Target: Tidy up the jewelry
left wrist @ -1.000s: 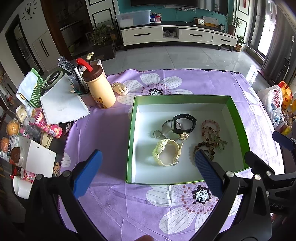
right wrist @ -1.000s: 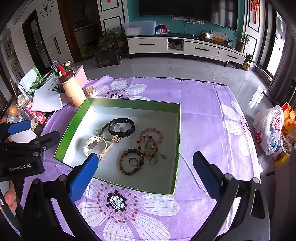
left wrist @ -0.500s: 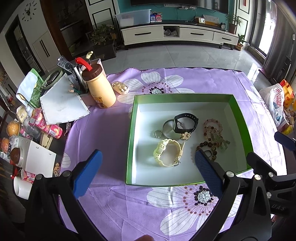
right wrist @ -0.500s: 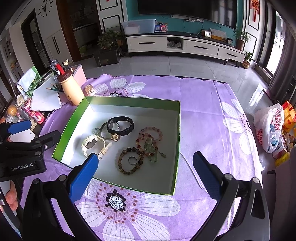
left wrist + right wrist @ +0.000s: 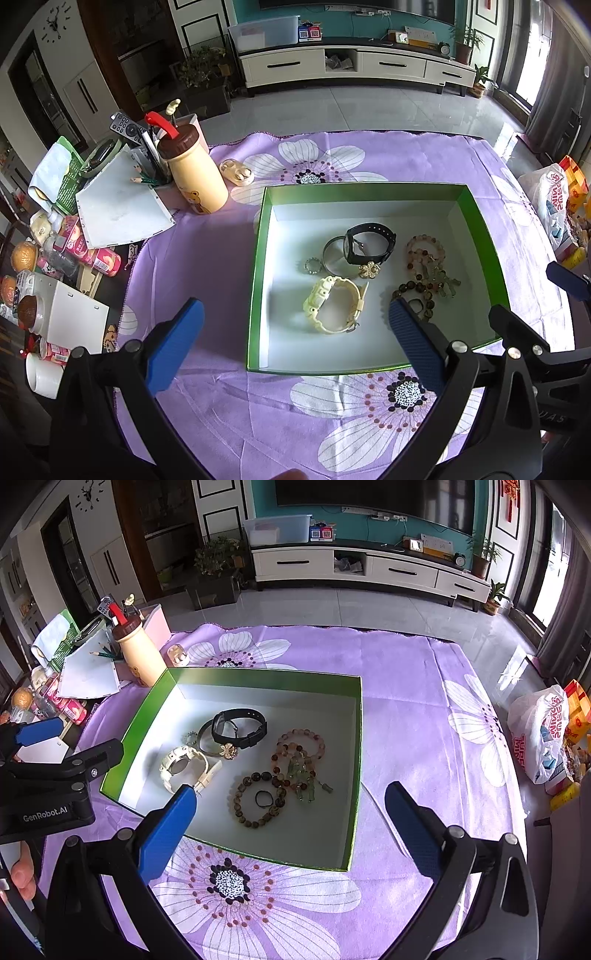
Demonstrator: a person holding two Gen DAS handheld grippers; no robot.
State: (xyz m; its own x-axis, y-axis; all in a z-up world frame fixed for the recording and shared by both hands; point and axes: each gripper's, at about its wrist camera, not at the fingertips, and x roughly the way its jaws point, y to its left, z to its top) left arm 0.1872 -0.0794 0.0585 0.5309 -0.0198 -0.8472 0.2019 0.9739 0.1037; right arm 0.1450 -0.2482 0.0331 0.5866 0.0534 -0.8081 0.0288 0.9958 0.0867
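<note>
A green box with a white floor [image 5: 476, 218] [image 5: 354, 760] sits on a purple flowered cloth. In it lie a black watch [image 5: 369, 243] [image 5: 240, 728], a cream watch [image 5: 334, 308] [image 5: 183, 766], a silver bangle [image 5: 334, 254], a small ring [image 5: 312, 266], a gold flower brooch [image 5: 369, 270] [image 5: 229, 751], a pink bead bracelet [image 5: 424, 249] [image 5: 301, 740] and a brown bead bracelet [image 5: 258, 799]. My left gripper [image 5: 295, 347] is open and empty, near the box's front left. My right gripper [image 5: 291, 830] is open and empty over the box's front right; its fingers [image 5: 565, 277] show in the left view.
A cream bottle with a red spout [image 5: 192, 170] [image 5: 138, 653], an earbud case [image 5: 236, 171], a pen holder, papers and snack packs crowd the table's left side. A plastic bag [image 5: 539, 731] lies off the right edge. Purple cloth stretches to the right of the box.
Both grippers have drifted slightly; the box sits a little lower in the left view and a little further left in the right view. Nothing was grasped or moved.
</note>
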